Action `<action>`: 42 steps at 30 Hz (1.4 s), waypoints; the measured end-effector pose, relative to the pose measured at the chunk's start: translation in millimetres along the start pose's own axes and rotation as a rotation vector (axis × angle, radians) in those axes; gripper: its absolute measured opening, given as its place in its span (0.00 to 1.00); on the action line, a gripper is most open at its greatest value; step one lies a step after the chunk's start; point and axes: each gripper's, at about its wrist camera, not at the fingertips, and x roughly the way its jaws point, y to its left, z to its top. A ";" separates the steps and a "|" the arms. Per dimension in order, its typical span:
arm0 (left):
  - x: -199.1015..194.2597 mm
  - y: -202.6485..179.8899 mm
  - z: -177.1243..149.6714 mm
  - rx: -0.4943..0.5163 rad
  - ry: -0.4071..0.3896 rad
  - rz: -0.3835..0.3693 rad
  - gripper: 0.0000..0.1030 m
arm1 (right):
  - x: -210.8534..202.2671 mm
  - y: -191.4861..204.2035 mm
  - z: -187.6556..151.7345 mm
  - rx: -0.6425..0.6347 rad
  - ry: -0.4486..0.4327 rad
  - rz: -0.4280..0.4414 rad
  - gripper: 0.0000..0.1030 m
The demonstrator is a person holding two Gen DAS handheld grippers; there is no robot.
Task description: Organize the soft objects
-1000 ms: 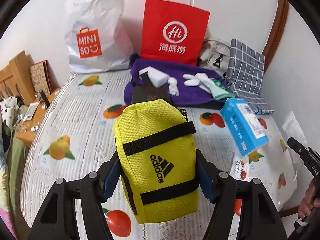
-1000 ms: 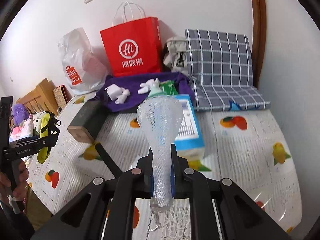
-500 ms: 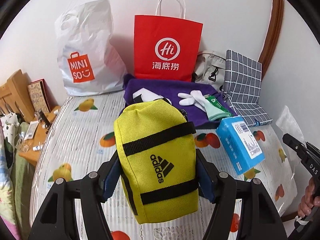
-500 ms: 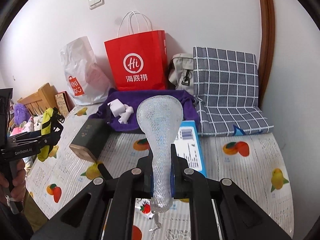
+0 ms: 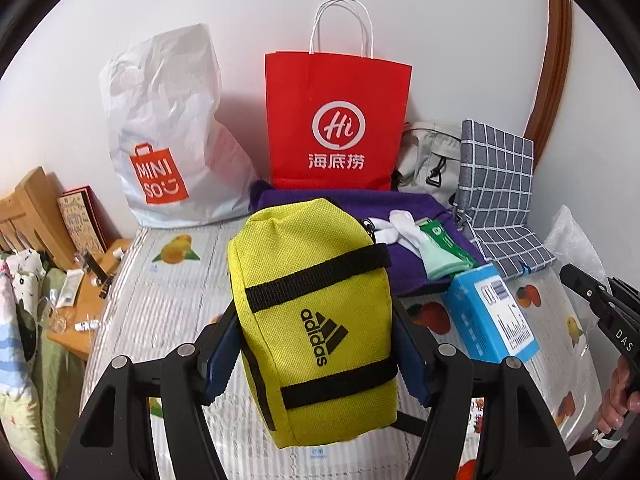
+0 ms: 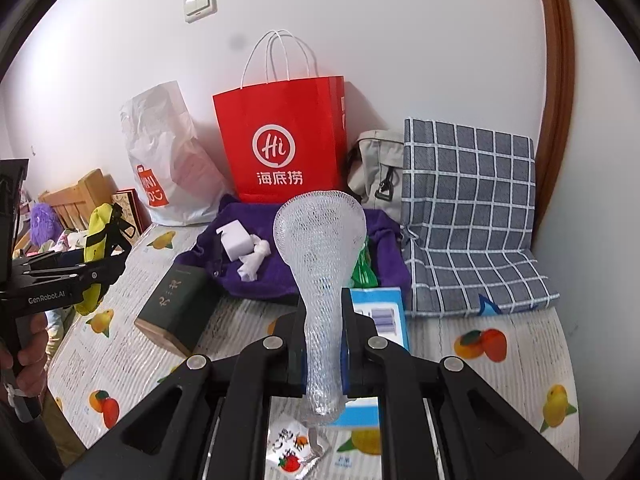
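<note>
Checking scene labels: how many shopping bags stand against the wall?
2. The white plastic bag stands at the left, and the red paper bag beside it at centre, behind the purple cloth. Others may be hidden behind them.

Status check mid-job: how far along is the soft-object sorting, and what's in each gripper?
Nothing looks sorted yet. In hand: the left gripper clamps the yellow Adidas pouch, the right gripper pinches the white foam net sleeve, both above the bed. Left: white socks, a mint sock and a white crumpled cloth lie on the purple towel.
</note>
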 end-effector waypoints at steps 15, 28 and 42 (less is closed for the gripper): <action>28.1 25.9 36.2 -0.054 0.020 0.003 0.65 | 43.1 0.0 40.5 -0.028 0.017 0.020 0.11; 54.8 42.7 65.1 -0.087 0.069 -0.007 0.65 | 94.8 -7.1 83.9 -0.011 0.024 0.087 0.11; 99.5 32.8 86.0 -0.066 0.103 -0.026 0.65 | 152.4 -13.4 100.5 -0.002 0.055 0.115 0.11</action>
